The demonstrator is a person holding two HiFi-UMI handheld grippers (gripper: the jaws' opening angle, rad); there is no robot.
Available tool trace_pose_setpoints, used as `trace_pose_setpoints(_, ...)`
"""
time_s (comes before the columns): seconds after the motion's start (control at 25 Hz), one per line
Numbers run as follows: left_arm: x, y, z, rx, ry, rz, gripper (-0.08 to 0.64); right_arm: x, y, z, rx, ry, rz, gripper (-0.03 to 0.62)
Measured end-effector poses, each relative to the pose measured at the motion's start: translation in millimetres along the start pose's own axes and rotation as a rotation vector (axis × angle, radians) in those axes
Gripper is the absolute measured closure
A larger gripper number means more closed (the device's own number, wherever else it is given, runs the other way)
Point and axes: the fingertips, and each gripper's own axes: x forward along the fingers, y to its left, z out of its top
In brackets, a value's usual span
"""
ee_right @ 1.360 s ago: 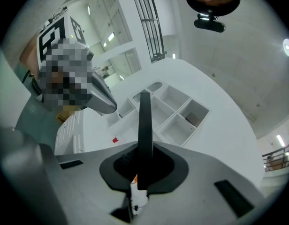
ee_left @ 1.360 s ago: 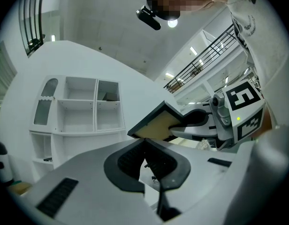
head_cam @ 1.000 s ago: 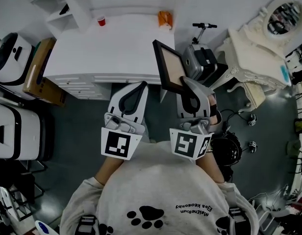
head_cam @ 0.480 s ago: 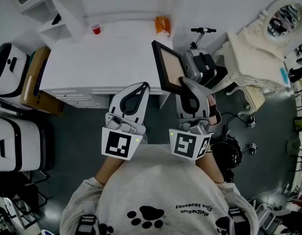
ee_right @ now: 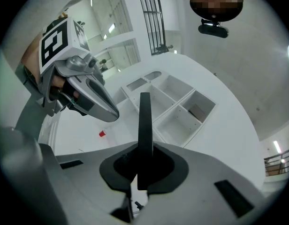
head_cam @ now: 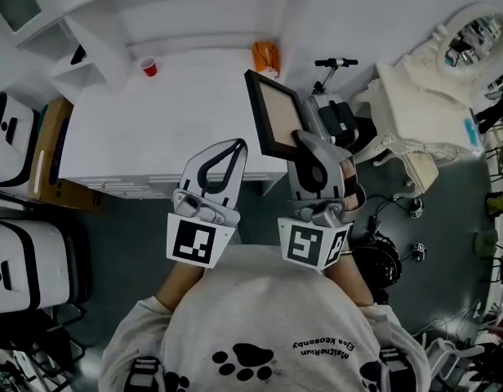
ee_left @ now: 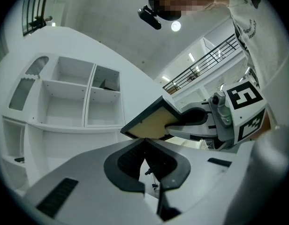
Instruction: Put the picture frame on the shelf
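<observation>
Above a smooth white table, the right claw is gripping a dark-rimmed picture frame; the left claw is clenched, empty.

Black-rimmed tan picture frame, tilted, aloft

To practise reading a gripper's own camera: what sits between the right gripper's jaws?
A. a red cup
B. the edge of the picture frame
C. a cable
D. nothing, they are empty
B: in the right gripper view the jaws of the right gripper press on the dark edge of the picture frame, which stands up from between them.
</observation>
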Motion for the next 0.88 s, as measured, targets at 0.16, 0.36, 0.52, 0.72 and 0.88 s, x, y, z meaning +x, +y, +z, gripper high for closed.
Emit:
trace_pose_setpoints(0.16,27,22,0,-0.011,-0.013,-0.021,0.541,31,-10,-4,-0.011,0.01,-0.012,0.546)
trace_pose_setpoints(0.36,56,50,-1,-0.014,-0.027,-0.053,0.54,70,-19,-7,-0.026,0.024,-0.027,0.546)
trace_pose_setpoints(0.52,76,73,-5,-0.018,-0.035,-0.082,0.54,101,-20,-8,-0.036,0.032,-0.04,0.546)
trace_pose_setpoints(0.72,101,100,-15,-0.012,-0.048,-0.126,0.541,138,-21,-15,-0.042,0.046,-0.069,0.546)
trace_pose_setpoints(0.88,118,119,-20,0.013,-0.059,-0.164,0.54,163,-19,-18,-0.052,0.057,-0.091,0.546)
